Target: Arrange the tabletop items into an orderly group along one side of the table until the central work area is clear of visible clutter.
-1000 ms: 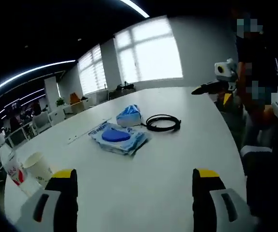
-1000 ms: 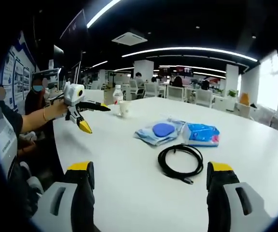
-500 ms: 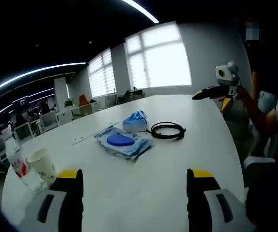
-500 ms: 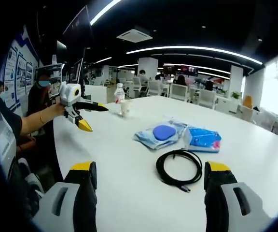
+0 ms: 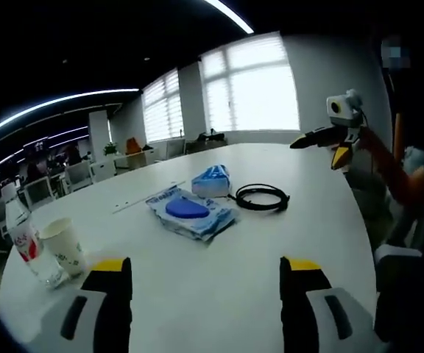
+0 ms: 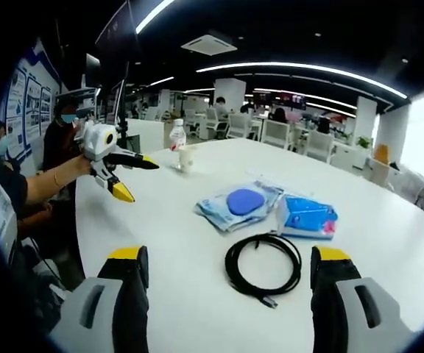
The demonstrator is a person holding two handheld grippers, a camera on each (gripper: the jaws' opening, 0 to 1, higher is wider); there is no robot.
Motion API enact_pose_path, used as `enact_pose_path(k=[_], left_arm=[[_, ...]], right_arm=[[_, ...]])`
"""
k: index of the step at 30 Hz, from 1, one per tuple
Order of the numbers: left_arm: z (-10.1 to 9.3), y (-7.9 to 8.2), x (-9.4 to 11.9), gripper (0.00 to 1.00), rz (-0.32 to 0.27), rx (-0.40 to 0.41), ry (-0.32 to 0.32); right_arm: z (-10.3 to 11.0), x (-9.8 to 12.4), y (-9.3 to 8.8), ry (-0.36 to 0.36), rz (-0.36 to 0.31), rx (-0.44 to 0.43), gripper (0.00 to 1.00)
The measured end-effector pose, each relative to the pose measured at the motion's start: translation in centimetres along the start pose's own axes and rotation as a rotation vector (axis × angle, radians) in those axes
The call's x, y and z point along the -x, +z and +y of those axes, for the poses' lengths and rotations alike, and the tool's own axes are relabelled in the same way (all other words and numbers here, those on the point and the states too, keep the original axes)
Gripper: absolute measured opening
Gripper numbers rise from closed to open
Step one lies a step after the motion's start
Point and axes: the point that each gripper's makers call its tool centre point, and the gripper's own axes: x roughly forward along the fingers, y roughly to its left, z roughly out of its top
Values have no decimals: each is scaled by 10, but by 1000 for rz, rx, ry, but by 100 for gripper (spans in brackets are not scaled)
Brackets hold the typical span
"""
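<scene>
On the white table (image 5: pixel 330 228) lie a flat wipes pack with a round blue lid (image 5: pixel 190 212), a blue tissue pack (image 5: pixel 213 180) and a coiled black cable (image 5: pixel 262 197). A water bottle with a red label (image 5: pixel 24 243) and a paper cup (image 5: pixel 63 247) stand at the near left. My left gripper (image 5: pixel 206 268) is open over bare tabletop. My right gripper (image 5: pixel 321 149) hovers open beyond the cable. In the right gripper view, that gripper (image 6: pixel 229 257) is open just short of the cable (image 6: pixel 263 263), with the wipes pack (image 6: pixel 235 204), tissue pack (image 6: pixel 308 215), cup (image 6: pixel 188 158), bottle (image 6: pixel 177 136) and left gripper (image 6: pixel 135 179) beyond.
The table's curved edge (image 5: pixel 359 213) runs along the right, with the person's sleeve (image 5: pixel 392 173) beyond it. Office chairs (image 6: pixel 285 136), desks and seated people fill the far room. Bright windows (image 5: pixel 252 88) stand behind the table.
Both cameras have shifted: the bottle and cup have come further into the left gripper view, and the cable looms closer in the right gripper view. The items have stayed put.
</scene>
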Motion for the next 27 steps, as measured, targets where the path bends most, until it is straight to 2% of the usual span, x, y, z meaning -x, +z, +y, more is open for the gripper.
enact_pose_path(k=[4,12,17,22,27], left_arm=[[-1,0,-4,78,9,-13,4],[-1,9,-12,73,-24,13,23],[0,8,-19,73,-17,6,36],[0,4,-28,71,2,-7,47],[1,5,-36,68,6,-11,57]], right_arm=[[-5,-13,9,12,9,10,87],[-14,-50,29,54,32,28,85],[-15,-74,35,90,52,47,85],[-15,-104,42,146,68,20,84],[-20,-126,52,159,74,15,82]])
